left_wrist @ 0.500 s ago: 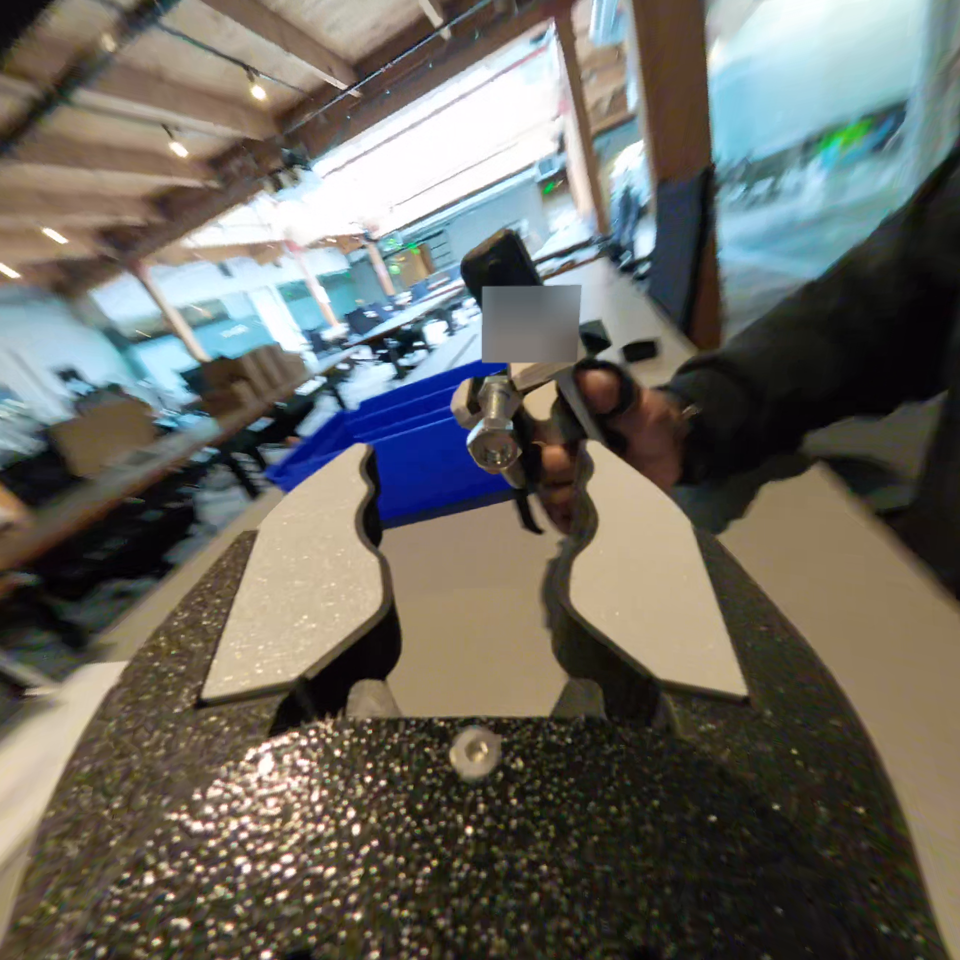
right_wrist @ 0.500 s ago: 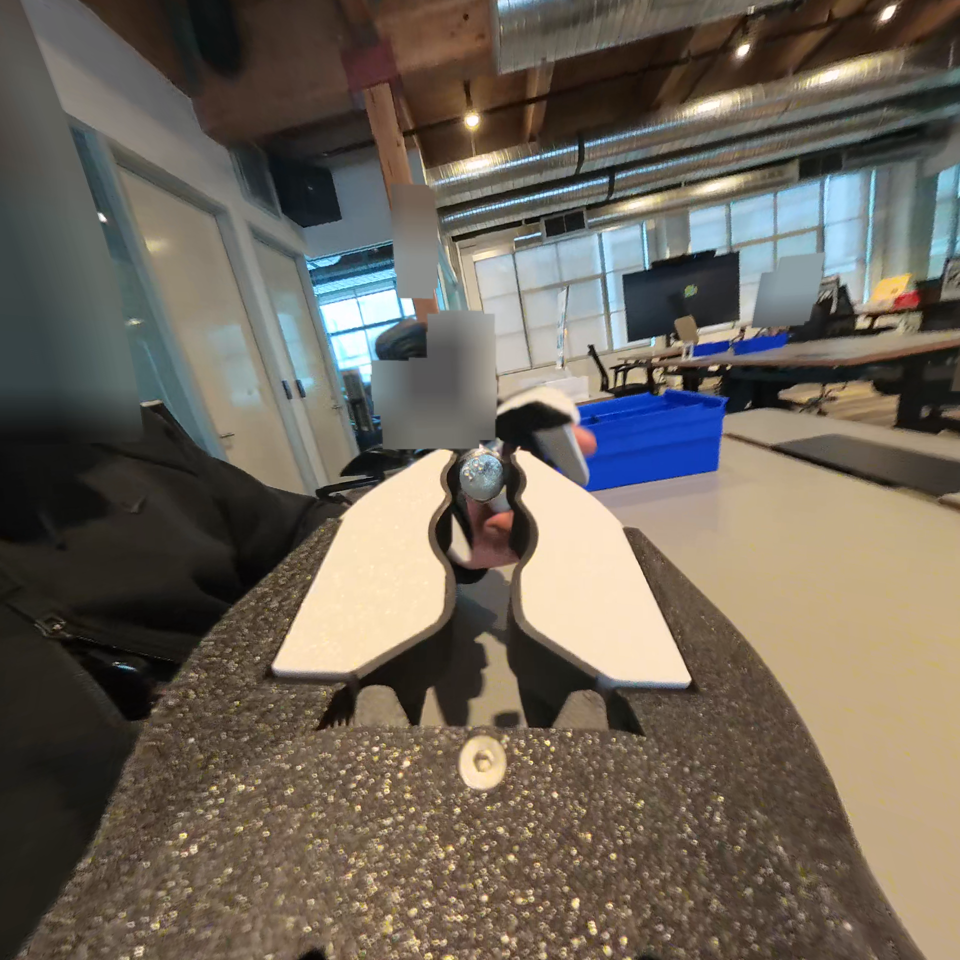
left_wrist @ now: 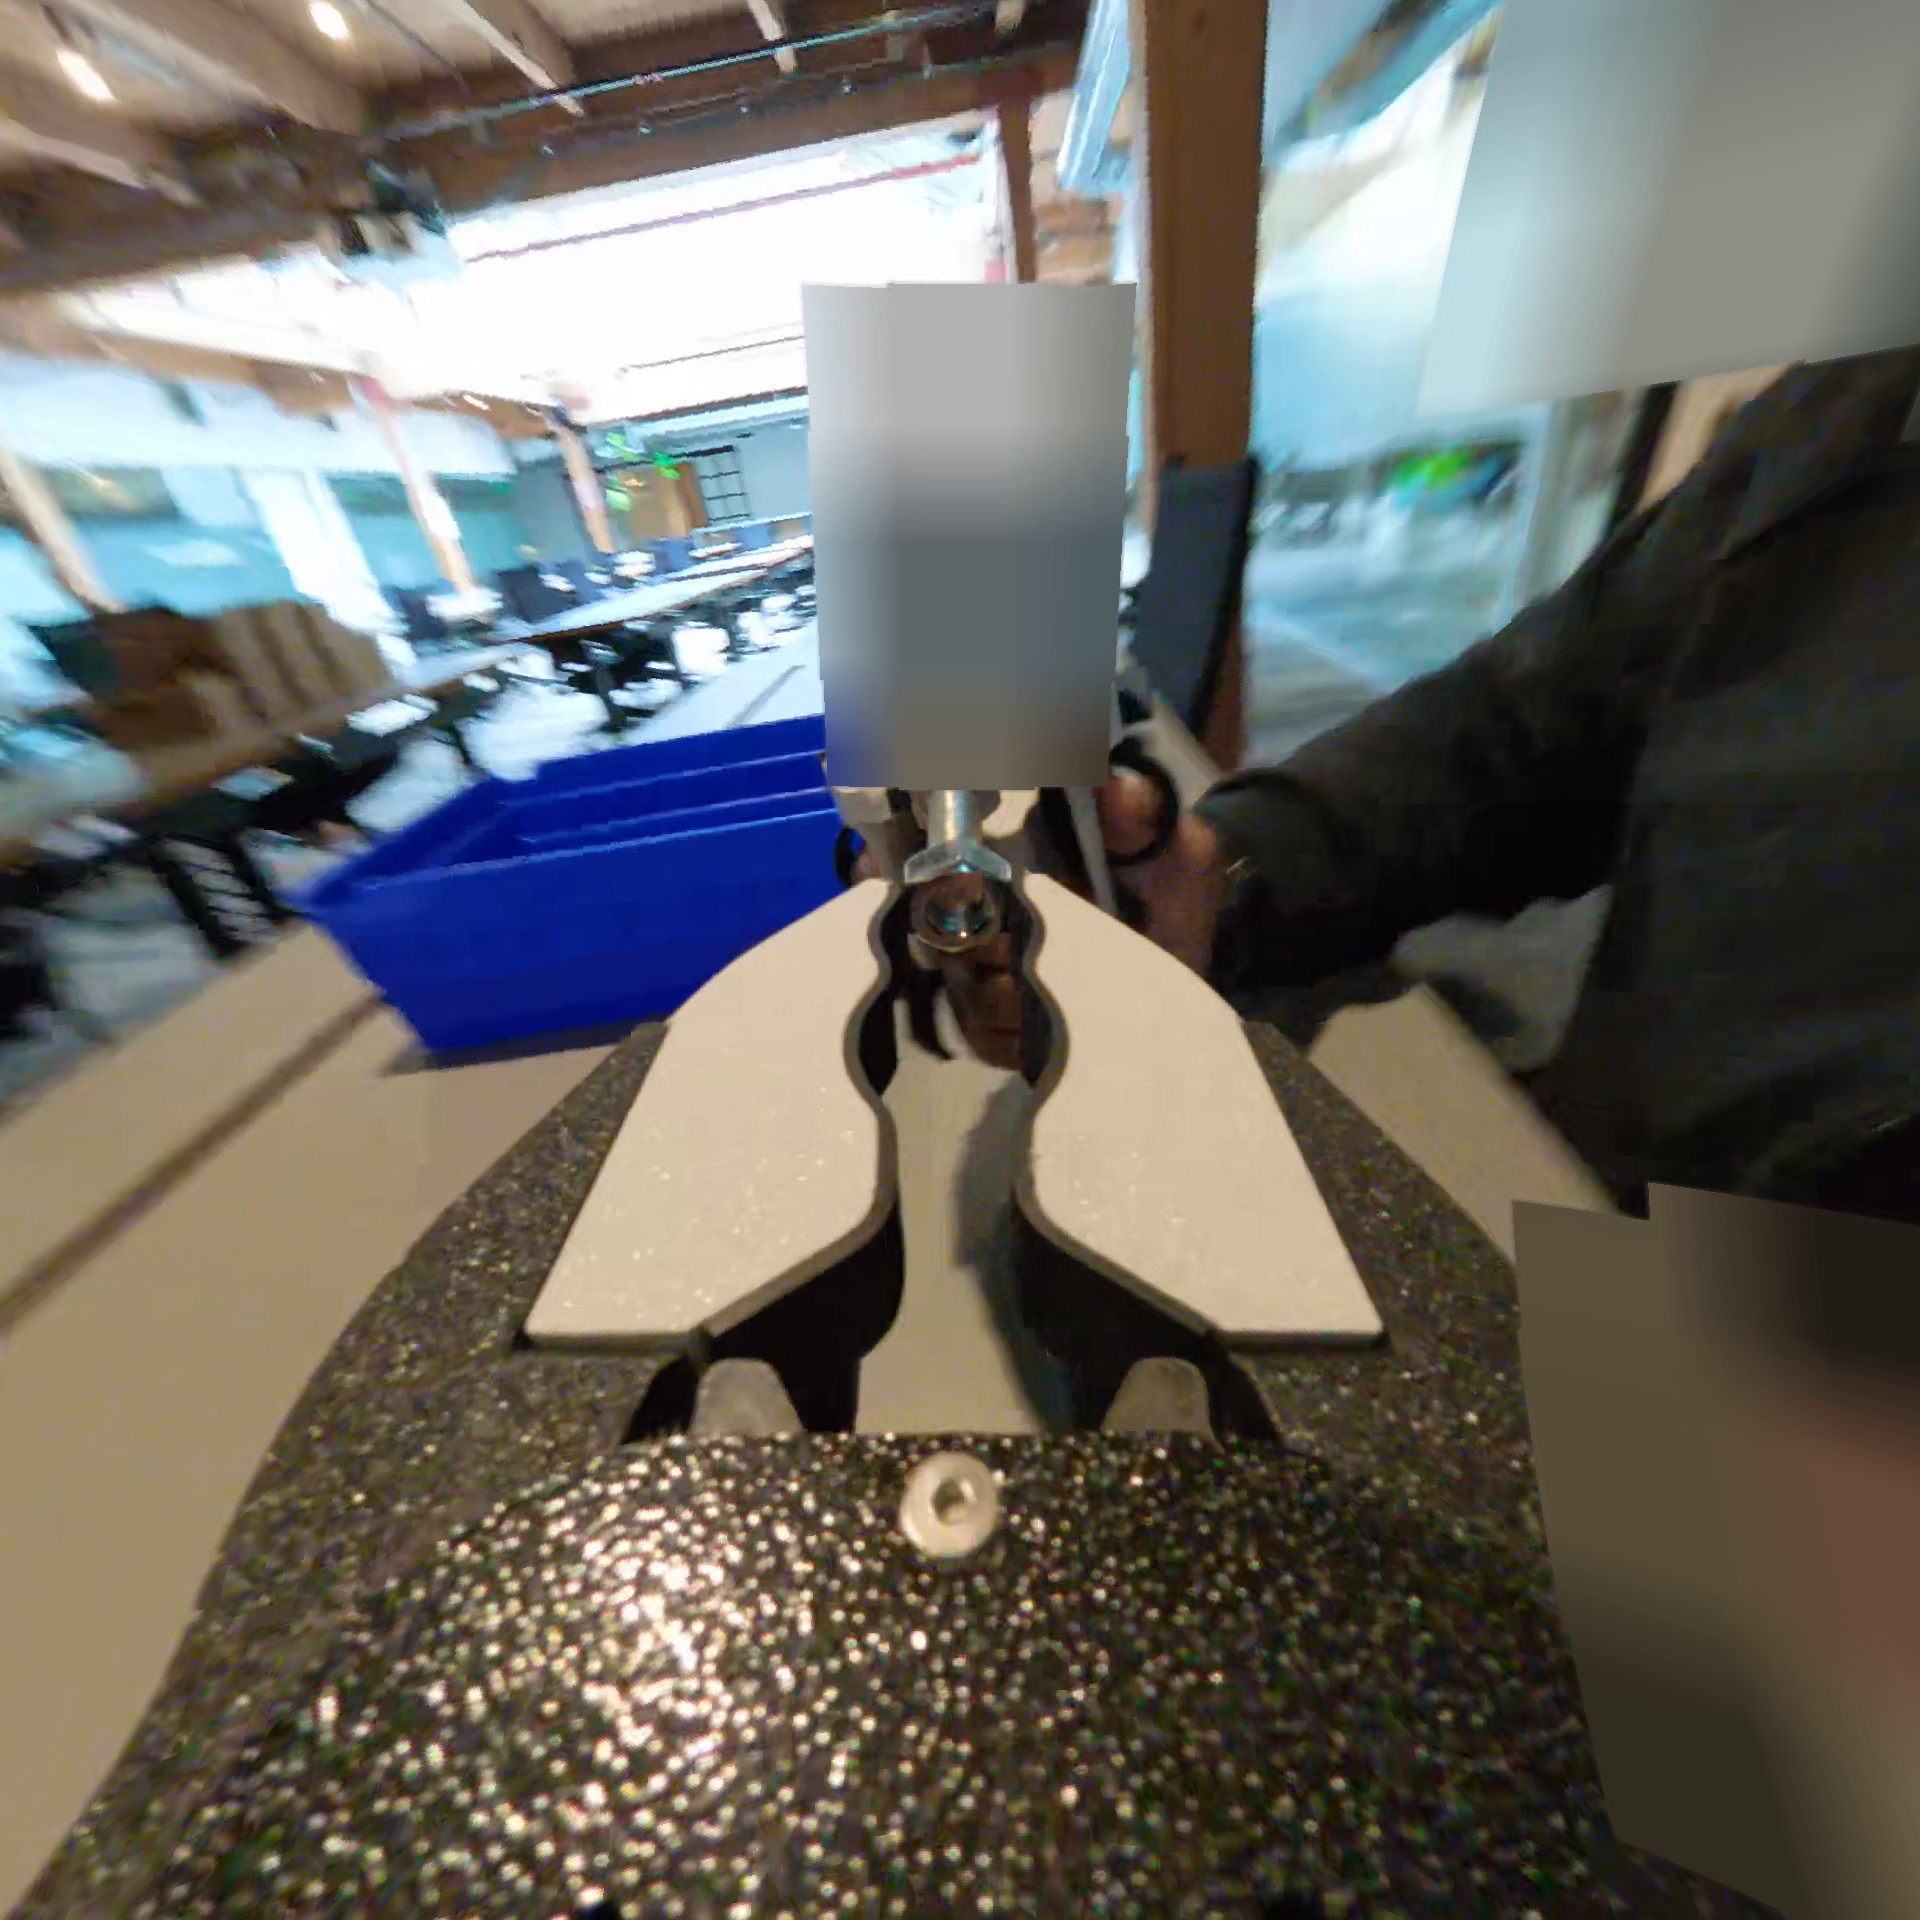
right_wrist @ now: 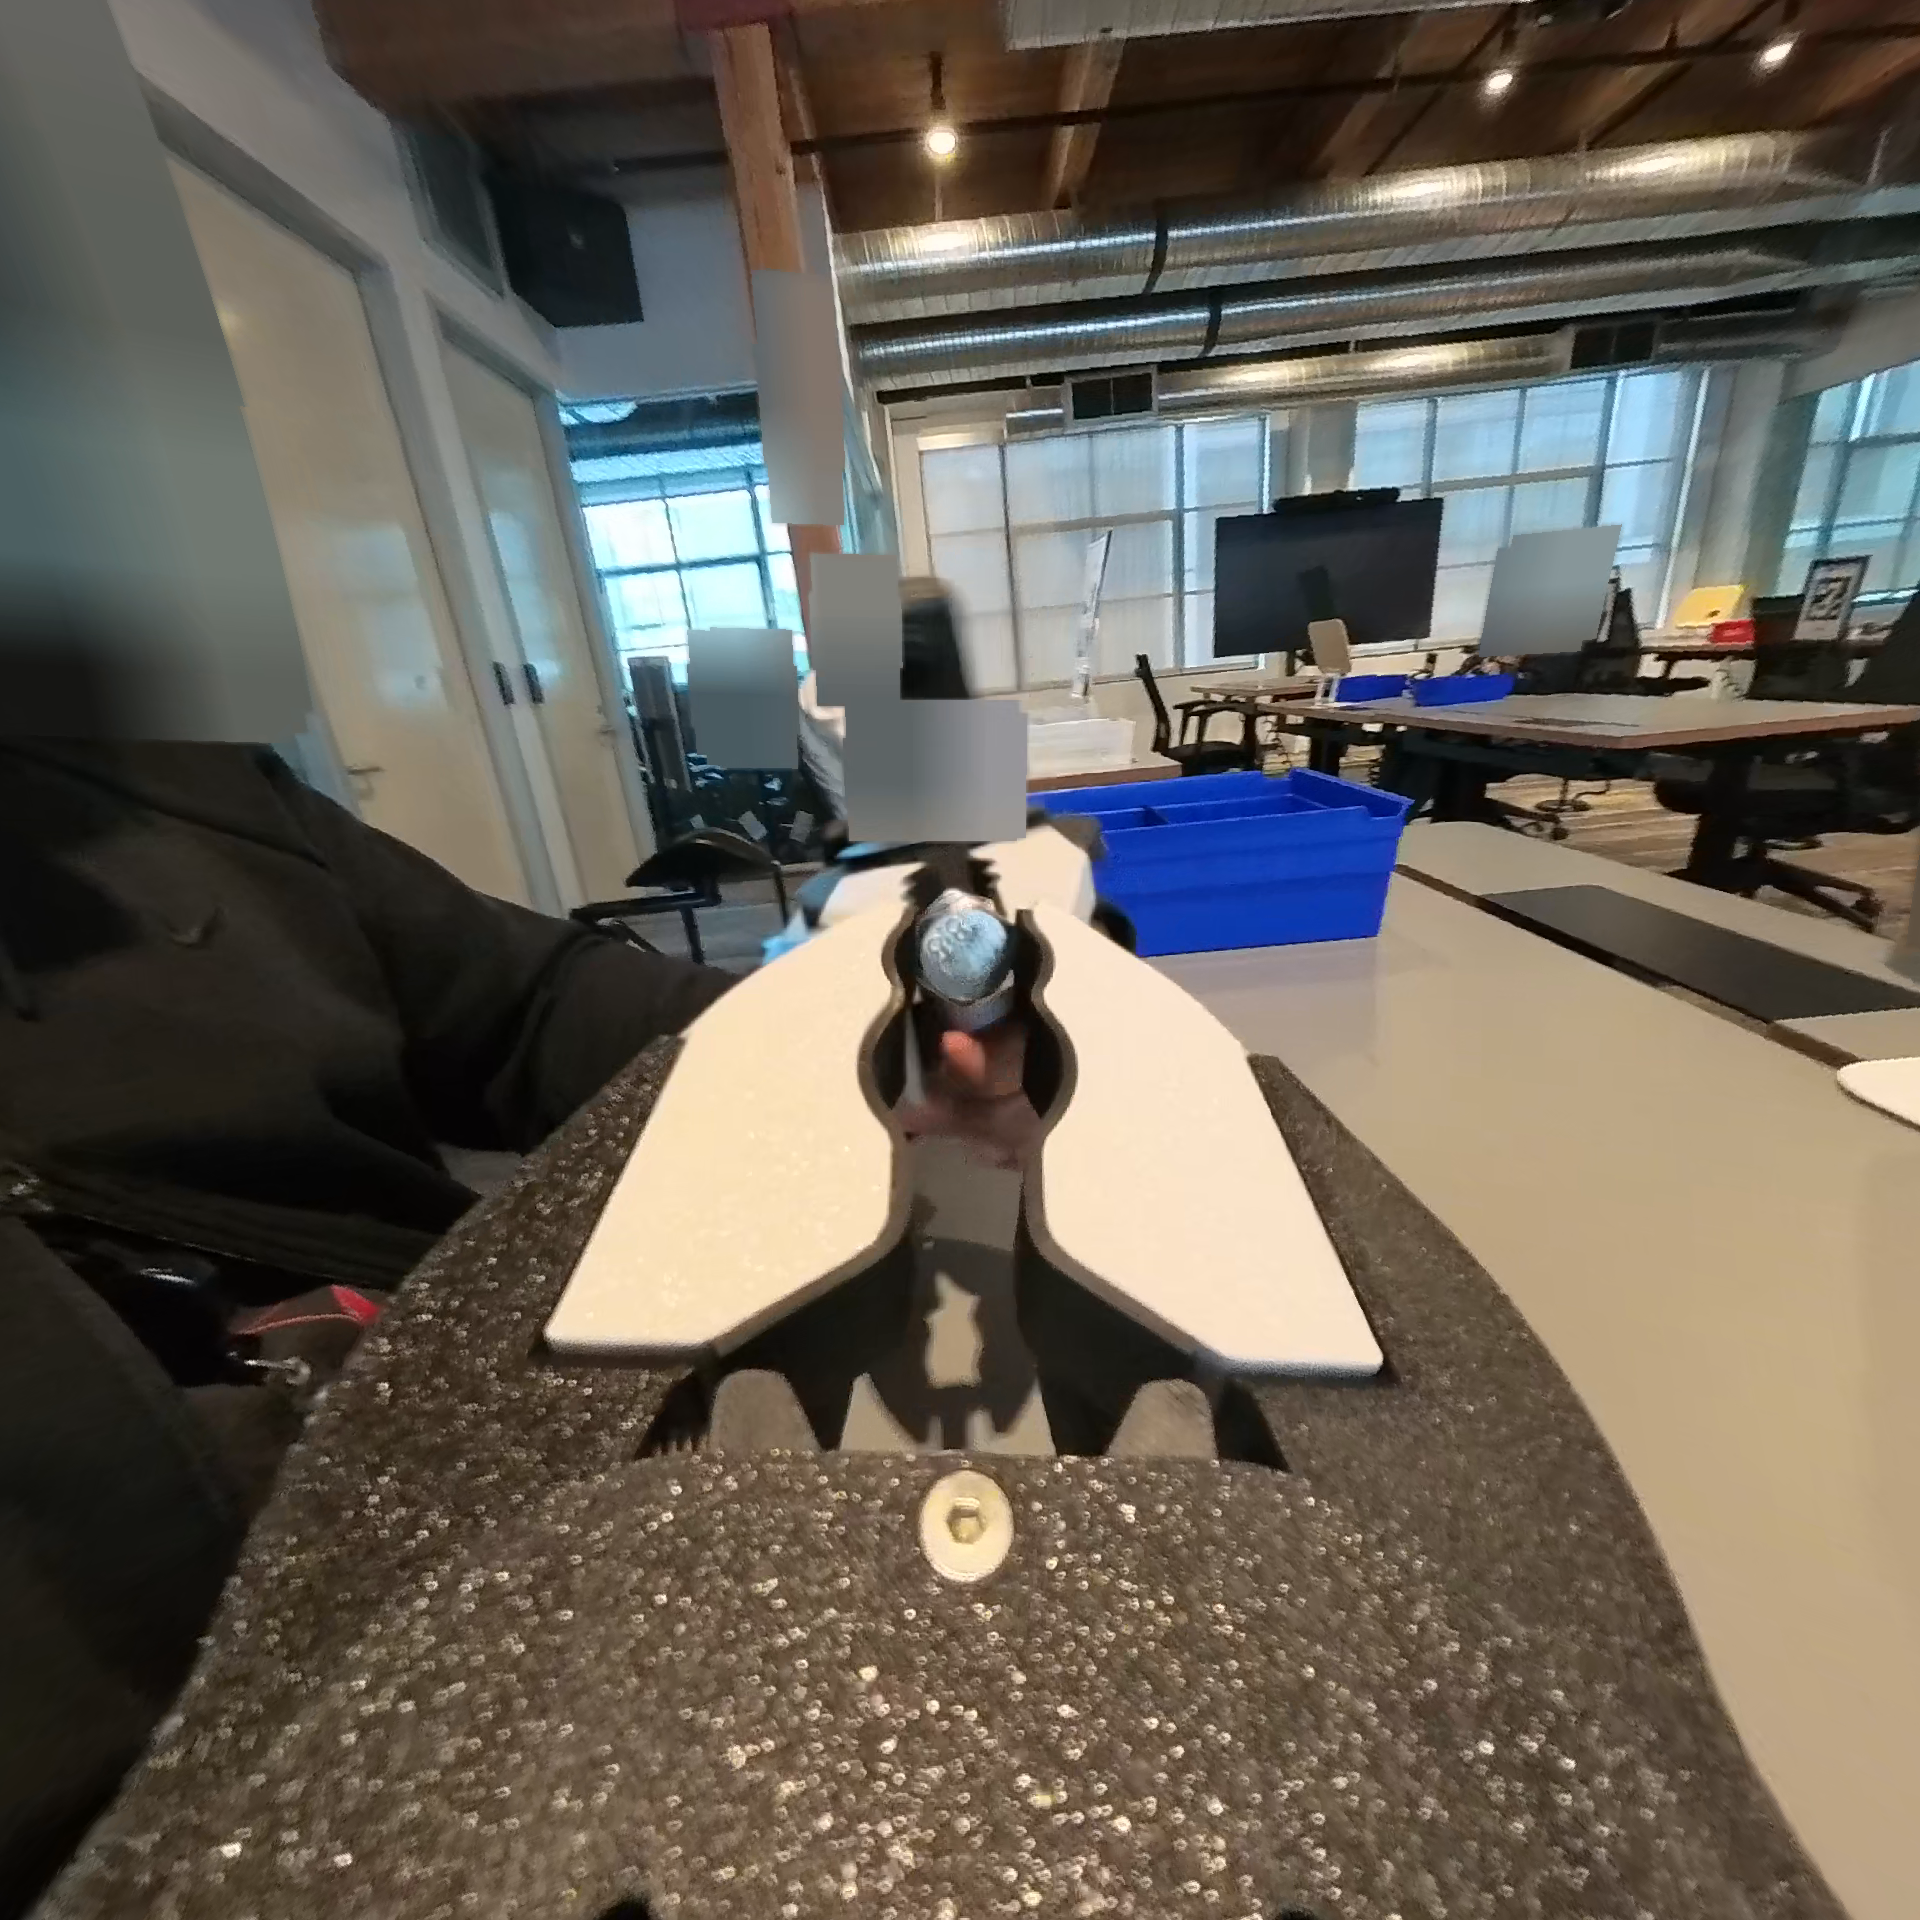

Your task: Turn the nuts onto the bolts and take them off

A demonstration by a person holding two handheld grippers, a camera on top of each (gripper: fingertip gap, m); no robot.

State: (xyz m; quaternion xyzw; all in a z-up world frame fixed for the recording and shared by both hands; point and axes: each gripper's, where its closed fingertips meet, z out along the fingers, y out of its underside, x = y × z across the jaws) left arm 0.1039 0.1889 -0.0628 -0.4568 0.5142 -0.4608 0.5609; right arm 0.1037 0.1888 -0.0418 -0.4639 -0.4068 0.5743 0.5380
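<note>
Up close, the left gripper (left_wrist: 956,920) had its jaws drawn in on a nut (left_wrist: 954,916) at their tips, a wing nut (left_wrist: 956,860) sitting just beyond on the threaded bolt (left_wrist: 951,816). Facing it, the right gripper (right_wrist: 961,951) was clamped on the bolt's head end. Both met above the grey table (right_wrist: 1558,1195), with a blue bin (right_wrist: 1247,873) behind the bolt.

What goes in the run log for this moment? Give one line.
left gripper: shut on nut | right gripper: shut on bolt | both held above table
</note>
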